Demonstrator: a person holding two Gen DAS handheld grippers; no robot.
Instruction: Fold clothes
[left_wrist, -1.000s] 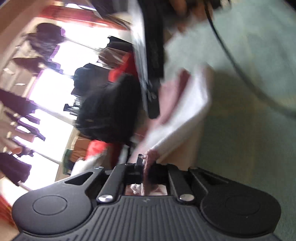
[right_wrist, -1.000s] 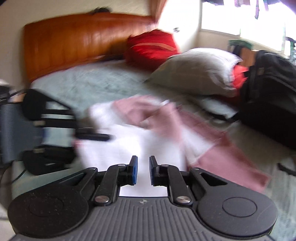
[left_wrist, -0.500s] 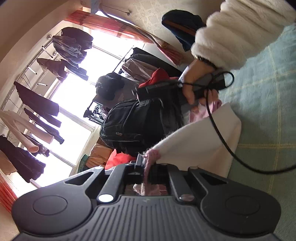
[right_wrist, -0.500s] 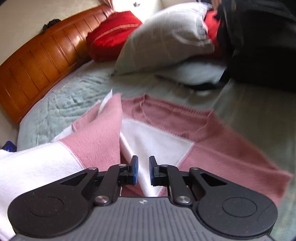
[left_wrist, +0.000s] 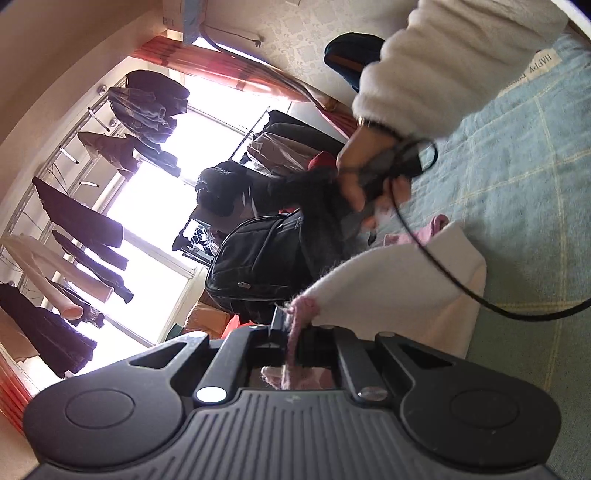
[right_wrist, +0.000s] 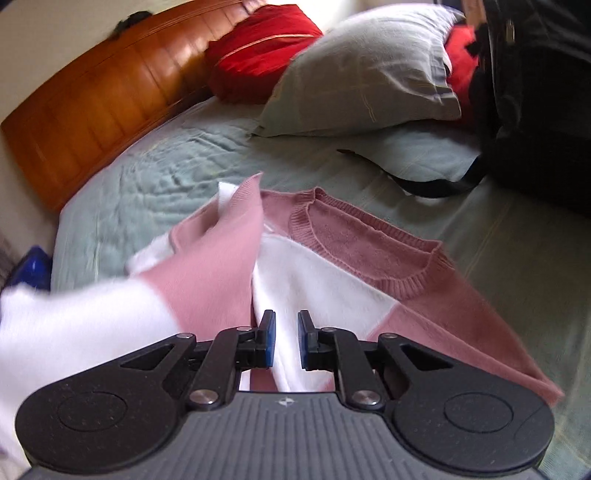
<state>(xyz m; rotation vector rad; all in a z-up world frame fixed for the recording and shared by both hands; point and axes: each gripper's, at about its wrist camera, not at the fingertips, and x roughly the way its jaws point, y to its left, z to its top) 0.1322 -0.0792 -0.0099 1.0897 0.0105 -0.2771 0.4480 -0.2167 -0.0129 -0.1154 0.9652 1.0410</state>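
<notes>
A pink and white knit sweater (right_wrist: 343, 258) lies on the bed, its round neckline facing the pillows. One sleeve (right_wrist: 207, 266) is lifted and draped across its left side. My left gripper (left_wrist: 291, 325) is shut on the sleeve's pink cuff (left_wrist: 301, 314), and the white cloth (left_wrist: 399, 284) hangs from it down to the bed. My right gripper (right_wrist: 283, 341) hovers over the sweater's white chest panel. Its blue pads (right_wrist: 269, 339) are nearly together, with nothing between them. In the left wrist view, a person's hand (left_wrist: 354, 173) in a fuzzy white sleeve holds that gripper's handle.
The bed has a green quilt (right_wrist: 155, 173) and a wooden headboard (right_wrist: 92, 107). A grey pillow (right_wrist: 369, 70), a red cushion (right_wrist: 258, 48) and a black backpack (right_wrist: 539, 103) sit at the far side. A black cable (left_wrist: 443, 273) crosses the left wrist view. Clothes hang by the window (left_wrist: 92, 221).
My right gripper has swept across the bed and now sits over the sweater's chest below the neckline. My left gripper has risen a little with the cuff still in it.
</notes>
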